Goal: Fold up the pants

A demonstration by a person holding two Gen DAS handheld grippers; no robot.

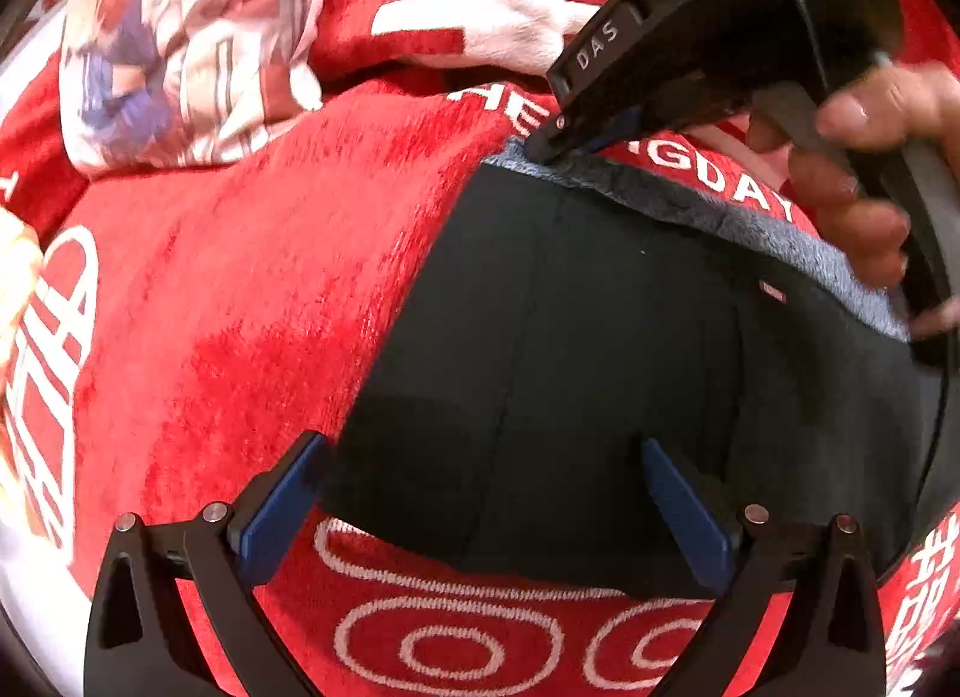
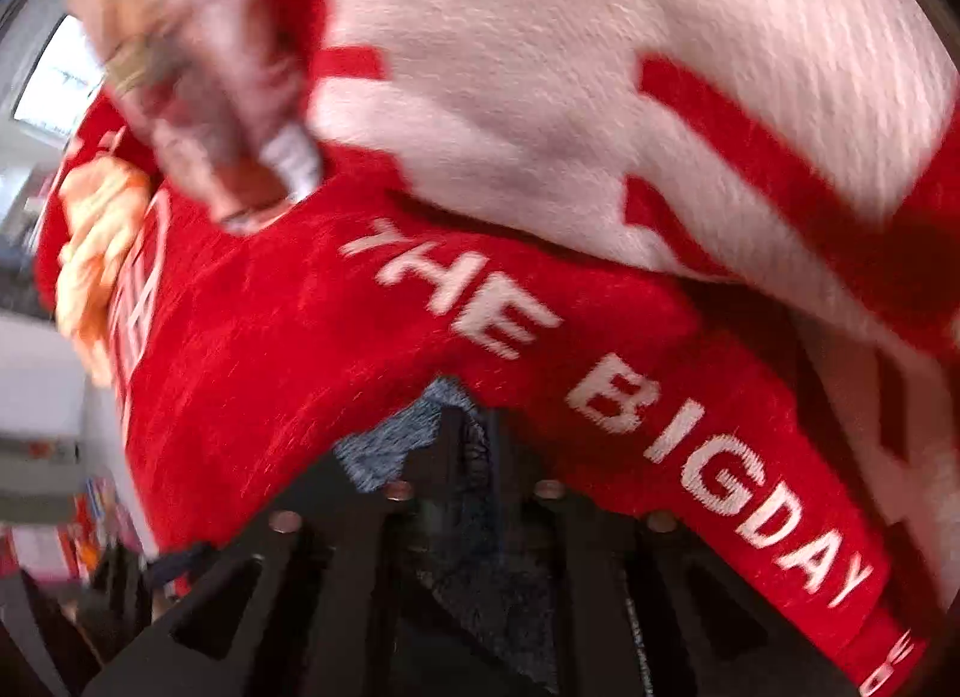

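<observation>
Both views are brightly and evenly lit, with saturated reds on the red blanket. The left wrist view is fairly sharp at centre, though the black pants swallow detail and cast only soft shadow. Fisheye bending curves everything near the edges, with dark corners. The right wrist view is smeared by motion blur; a bright patch at upper left is perhaps a window.

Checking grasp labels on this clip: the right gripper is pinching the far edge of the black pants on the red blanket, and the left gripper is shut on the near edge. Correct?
Not quite. The left gripper is open, its blue pads straddling the near edge of the black pants without clamping, as the left wrist view shows. The right gripper does pinch the far edge on the red blanket.
</observation>
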